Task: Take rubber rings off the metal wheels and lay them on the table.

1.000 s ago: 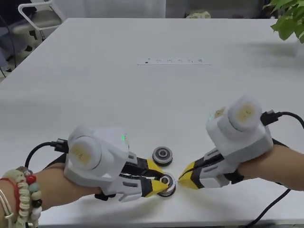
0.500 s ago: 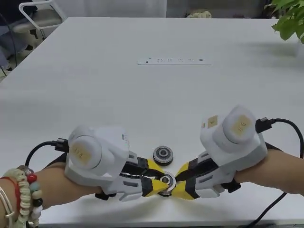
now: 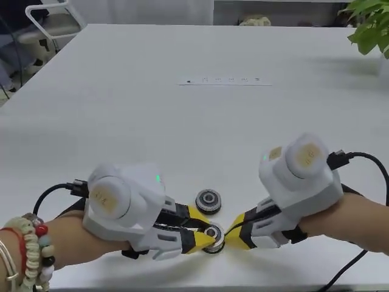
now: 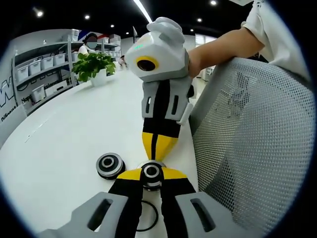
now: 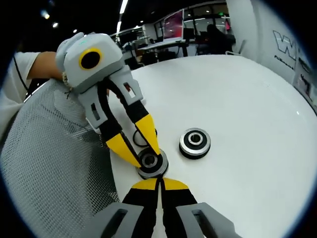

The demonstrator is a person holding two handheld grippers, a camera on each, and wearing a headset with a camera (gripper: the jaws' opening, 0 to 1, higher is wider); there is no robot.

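A: What takes up the most room?

B: A white table (image 3: 182, 121). It runs far back, and all the work sits at its near edge. In both gripper views a grey mesh chair back (image 4: 247, 148) stands just off that edge.

A: And the two tools?

B: The left gripper (image 3: 206, 234) lies low over the table, pointing right. Its yellow tips are clamped on a metal wheel (image 5: 152, 163), one tip on each side. The right gripper (image 3: 234, 233) points left and meets it nose to nose. Its jaws are pressed together and their tips touch the rim of that same wheel. I cannot tell whether any rubber is caught between them.

A: So where is that wheel?

B: It lies flat on the table at the near edge, between the two grippers.

A: Any other wheels?

B: A second wheel (image 3: 208, 199) lies flat just beyond the first, apart from both grippers, with a dark band round its outside.

A: Any rings off yet?

B: One thin black rubber ring (image 4: 156, 219) lies loose on the table under the left gripper's jaws, just behind the held wheel.
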